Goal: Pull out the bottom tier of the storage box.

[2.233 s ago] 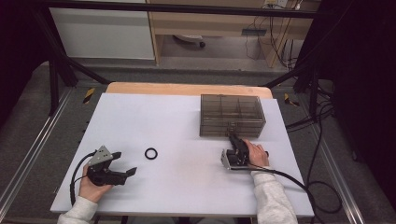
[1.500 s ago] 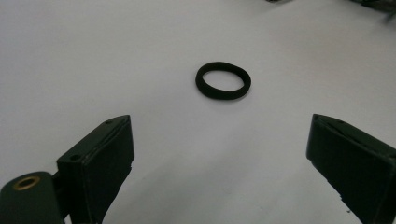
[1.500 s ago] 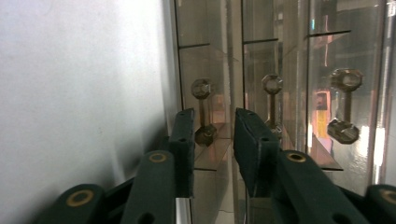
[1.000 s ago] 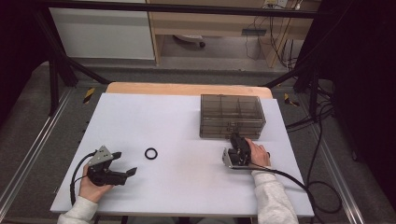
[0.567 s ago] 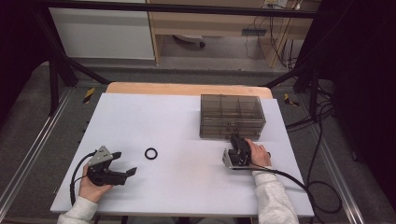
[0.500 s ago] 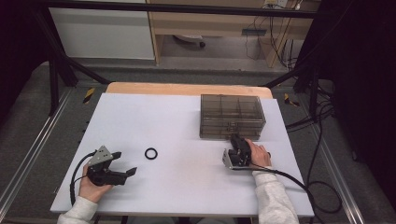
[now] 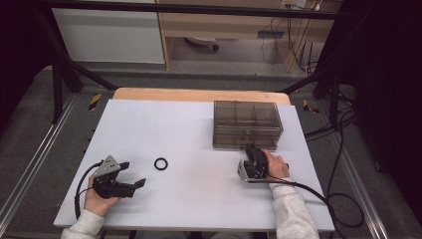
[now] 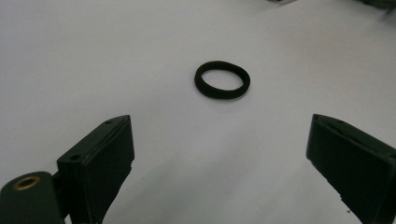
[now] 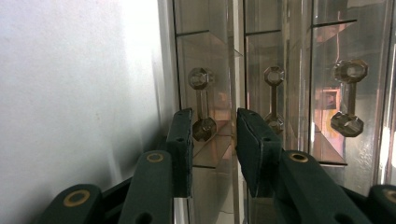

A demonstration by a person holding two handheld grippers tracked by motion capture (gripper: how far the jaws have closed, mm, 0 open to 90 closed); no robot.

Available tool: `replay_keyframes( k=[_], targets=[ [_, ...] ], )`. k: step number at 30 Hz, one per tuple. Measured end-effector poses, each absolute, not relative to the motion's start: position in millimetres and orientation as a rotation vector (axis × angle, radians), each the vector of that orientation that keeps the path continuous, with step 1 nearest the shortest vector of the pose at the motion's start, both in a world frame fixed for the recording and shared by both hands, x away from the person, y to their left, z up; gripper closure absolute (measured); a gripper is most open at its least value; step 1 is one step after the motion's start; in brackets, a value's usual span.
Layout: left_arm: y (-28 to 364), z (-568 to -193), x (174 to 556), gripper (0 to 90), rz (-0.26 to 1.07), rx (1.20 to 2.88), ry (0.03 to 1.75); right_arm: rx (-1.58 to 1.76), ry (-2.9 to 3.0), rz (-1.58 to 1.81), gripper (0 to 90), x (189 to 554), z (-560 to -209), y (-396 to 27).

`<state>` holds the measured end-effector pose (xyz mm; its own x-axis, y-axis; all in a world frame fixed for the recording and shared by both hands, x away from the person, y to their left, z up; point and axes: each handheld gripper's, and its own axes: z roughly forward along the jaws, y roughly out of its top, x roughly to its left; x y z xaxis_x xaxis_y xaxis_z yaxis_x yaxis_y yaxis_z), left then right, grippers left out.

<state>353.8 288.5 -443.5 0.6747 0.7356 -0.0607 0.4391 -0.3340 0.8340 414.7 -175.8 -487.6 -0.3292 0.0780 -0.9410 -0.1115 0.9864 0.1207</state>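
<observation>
My right hand-held gripper [image 7: 251,152] is up against the front of the smoked clear-plastic compartment box [image 7: 246,124], which stands at the far right of the white bench [image 7: 199,129]. In the right gripper view its jaws are drawn in to a narrow gap, turned on their side, with a small faceted dumbbell-shaped latch [image 9: 201,103] on the box front just beyond the gap; I cannot tell whether the pads [image 9: 181,149] press on anything yet. I judge that I am working at the box's front latch to open it. The next move calls for closing on that latch squarely and easing it free without shoving the light box back.

My left hand-held gripper [image 7: 130,183] rests low on the near left of the bench, jaws spread wide and holding nothing. The small black rubber ring [image 8: 222,80] lies flat just ahead of them, well apart from the box.
</observation>
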Motion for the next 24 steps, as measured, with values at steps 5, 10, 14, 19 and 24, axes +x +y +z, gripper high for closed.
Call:
replay_keyframes(
  k=[5, 10, 14, 19, 24],
  targets=[
    [288.6, -443.4, 353.8, 7.4, 0.412, 1.980, 0.910, -0.027, 1.898, 0.192, 67.7, 412.9, -486.9, -175.8],
    [288.8, -443.2, 353.8, 7.4, 0.413, 1.981, 0.910, -0.029, 1.901, 0.193, 67.8, 410.0, -486.1, -176.0],
    [288.9, -442.8, 353.7, 7.3, 0.414, 1.981, 0.908, -0.033, 1.902, 0.192, 67.8, 408.1, -485.4, -176.2],
    [288.9, -442.9, 353.7, 7.4, 0.414, 1.980, 0.909, -0.037, 1.906, 0.192, 67.8, 405.7, -484.3, -176.3],
    [288.6, -442.7, 353.5, 7.4, 0.415, 1.980, 0.908, -0.040, 1.907, 0.186, 67.8, 403.5, -483.8, -177.2]
  ],
)
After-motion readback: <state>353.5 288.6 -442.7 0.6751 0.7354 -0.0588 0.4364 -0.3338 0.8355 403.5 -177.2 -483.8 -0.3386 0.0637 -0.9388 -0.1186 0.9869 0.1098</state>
